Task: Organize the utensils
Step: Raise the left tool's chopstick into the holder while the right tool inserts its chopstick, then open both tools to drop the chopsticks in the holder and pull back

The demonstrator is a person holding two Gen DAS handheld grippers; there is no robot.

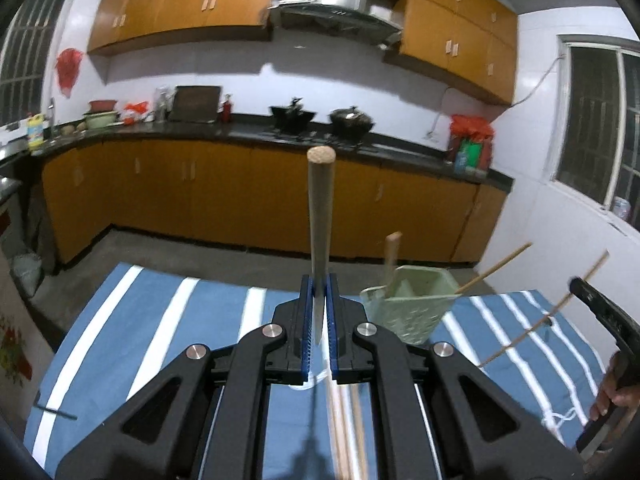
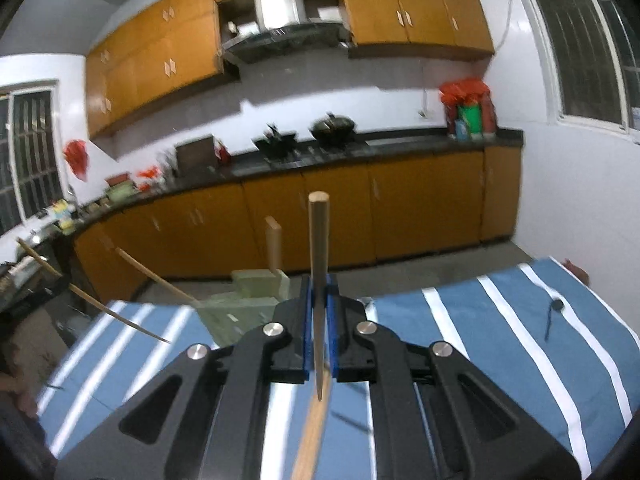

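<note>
My left gripper [image 1: 319, 300] is shut on a wooden chopstick [image 1: 319, 216] that points forward and up above the blue striped tablecloth [image 1: 160, 312]. My right gripper [image 2: 319, 300] is shut on another wooden chopstick [image 2: 319, 248] in the same way. A pale green utensil holder [image 1: 408, 304] stands on the cloth just right of my left gripper, with a wooden handle [image 1: 391, 256] and a chopstick [image 1: 496, 266] sticking out. It also shows in the right wrist view [image 2: 244, 304], left of my right gripper. The right gripper with its chopstick appears at the right edge of the left wrist view [image 1: 600, 312].
More wooden sticks [image 1: 348, 432] lie on the cloth under my left gripper, and one [image 2: 312, 436] under my right. A small dark item [image 2: 554, 312] lies on the cloth at the right. Orange kitchen cabinets [image 1: 240, 200] and a dark counter with woks [image 1: 352, 120] stand beyond the table.
</note>
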